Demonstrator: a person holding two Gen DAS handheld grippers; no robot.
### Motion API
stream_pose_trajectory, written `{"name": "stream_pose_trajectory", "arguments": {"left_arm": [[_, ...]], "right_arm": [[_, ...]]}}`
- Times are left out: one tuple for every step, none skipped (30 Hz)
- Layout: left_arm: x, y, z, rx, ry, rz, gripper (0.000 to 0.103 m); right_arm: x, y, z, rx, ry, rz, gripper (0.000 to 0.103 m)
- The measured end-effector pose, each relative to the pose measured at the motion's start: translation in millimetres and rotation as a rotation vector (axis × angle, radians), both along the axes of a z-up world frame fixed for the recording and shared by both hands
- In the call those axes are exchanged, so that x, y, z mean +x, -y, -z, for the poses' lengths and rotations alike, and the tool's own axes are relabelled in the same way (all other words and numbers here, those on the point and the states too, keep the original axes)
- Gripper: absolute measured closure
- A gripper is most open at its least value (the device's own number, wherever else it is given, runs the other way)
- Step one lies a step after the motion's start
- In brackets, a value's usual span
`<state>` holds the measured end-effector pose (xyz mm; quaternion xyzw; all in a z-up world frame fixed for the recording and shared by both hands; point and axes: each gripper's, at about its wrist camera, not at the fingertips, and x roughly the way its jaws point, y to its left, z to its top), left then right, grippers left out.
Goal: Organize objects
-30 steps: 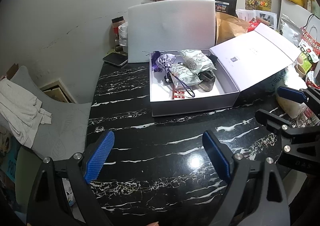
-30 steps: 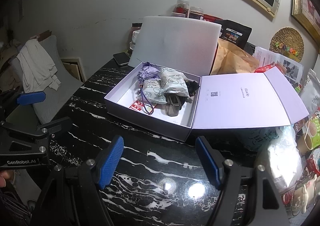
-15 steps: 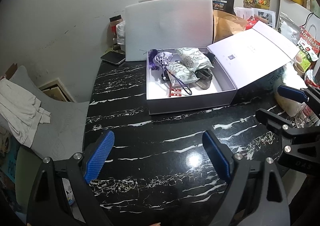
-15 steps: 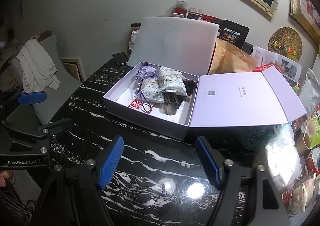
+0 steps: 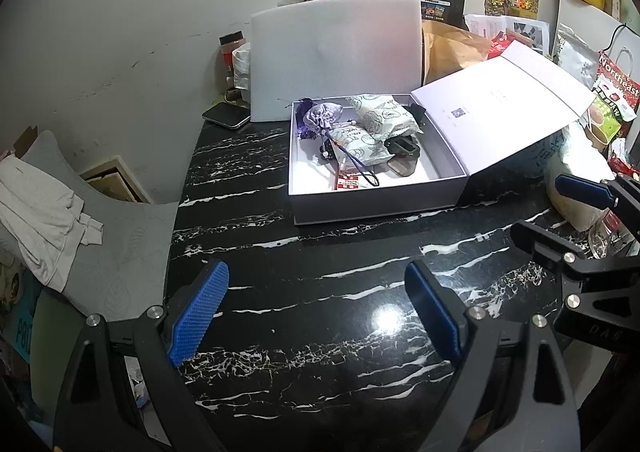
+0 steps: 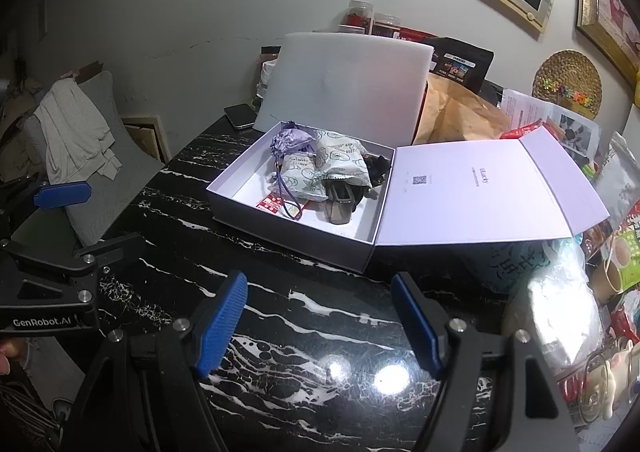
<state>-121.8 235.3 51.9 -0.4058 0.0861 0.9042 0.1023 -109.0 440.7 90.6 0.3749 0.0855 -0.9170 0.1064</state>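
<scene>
A white gift box (image 5: 372, 207) (image 6: 280, 228) sits open on the black marble table (image 5: 320, 292), its hinged lid (image 5: 500, 111) (image 6: 480, 191) folded out to the right. Inside lie a purple drawstring pouch (image 5: 320, 117) (image 6: 290, 139), two patterned white sachets (image 5: 380, 117) (image 6: 340, 163), a dark case (image 5: 404, 159) (image 6: 340, 203) and a red card (image 5: 347, 181) (image 6: 276, 203). My left gripper (image 5: 316, 316) hovers open over the bare table in front of the box, nothing between its blue pads. My right gripper (image 6: 320, 324) is open too, equally short of the box.
A white foam sheet (image 5: 336, 55) leans upright behind the box, with jars and a phone (image 5: 226, 115) beside it. Bags, packets and a plastic-wrapped bundle (image 6: 560, 304) crowd the table's right side. A grey cushion with a white cloth (image 5: 36, 211) lies left of the table.
Both views have drifted slightly, so the box sits a little farther and lower-left in frame. Nothing was touched and both grippers stay open.
</scene>
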Motion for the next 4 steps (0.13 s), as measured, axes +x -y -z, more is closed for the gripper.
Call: {"name": "stream_pose_trajectory", "arguments": {"left_arm": [[1.6, -0.9, 0.5, 0.002, 0.002, 0.000, 0.014], [3.0, -1.4, 1.6, 0.001, 0.004, -0.003, 0.014], [4.3, -3.0, 2.7, -0.001, 0.004, -0.006, 0.014], [5.7, -4.5, 4.4, -0.004, 0.004, -0.011, 0.014]], "right_arm": [[1.6, -0.7, 0.5, 0.000, 0.001, 0.000, 0.028], [2.8, -1.3, 0.7, 0.000, 0.001, -0.001, 0.028], [4.1, -1.9, 1.0, 0.000, 0.000, -0.001, 0.028], [5.7, -2.8, 1.9, 0.001, 0.002, 0.002, 0.028]]}}
